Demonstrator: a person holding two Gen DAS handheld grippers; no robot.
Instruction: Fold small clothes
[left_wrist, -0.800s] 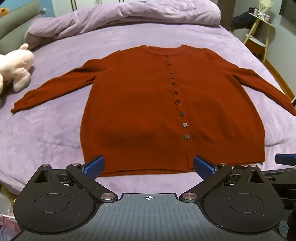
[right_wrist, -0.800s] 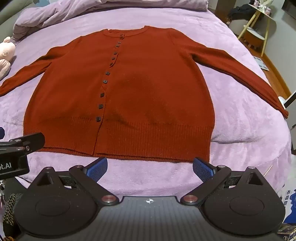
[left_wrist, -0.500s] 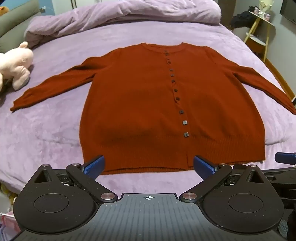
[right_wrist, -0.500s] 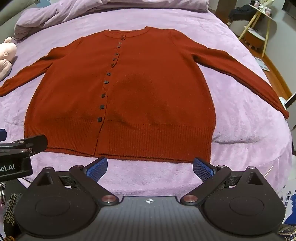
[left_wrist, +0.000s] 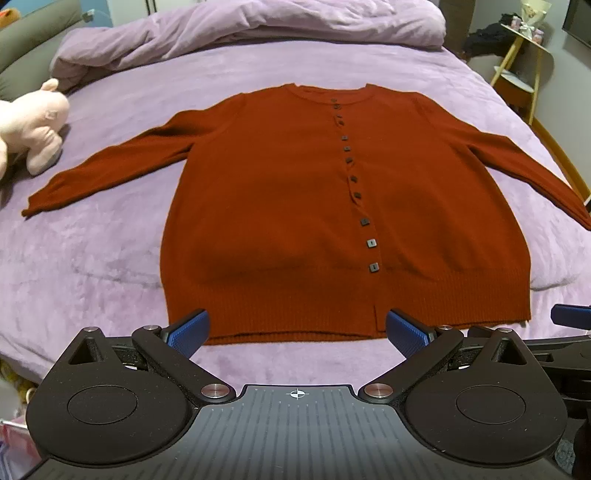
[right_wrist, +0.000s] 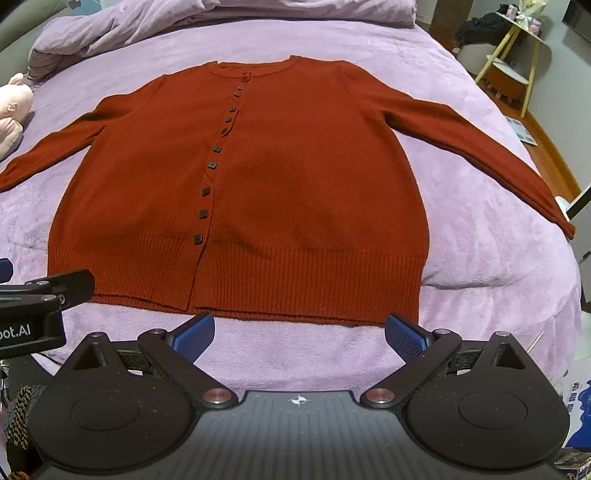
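Note:
A rust-red cardigan (left_wrist: 295, 206) (right_wrist: 280, 184) lies flat and face up on the purple bed, buttoned down the front, both sleeves spread out to the sides. My left gripper (left_wrist: 297, 330) hovers open just above the near hem, left of the button line, with nothing between its blue pads. My right gripper (right_wrist: 299, 332) is open too, over the bedcover just short of the hem's right half. The right gripper's blue fingertip (left_wrist: 570, 317) shows at the left wrist view's right edge, and the left gripper's black body (right_wrist: 40, 295) at the right wrist view's left edge.
A pink plush toy (left_wrist: 29, 125) lies at the bed's left side, near the left sleeve's cuff. A bunched purple duvet (left_wrist: 258, 26) sits at the head of the bed. A yellow-legged side table (left_wrist: 524, 74) stands beyond the bed's right edge.
Both views have shifted slightly: the cardigan's hem sits a little farther up from the fingertips than before. Both grippers stay wide open.

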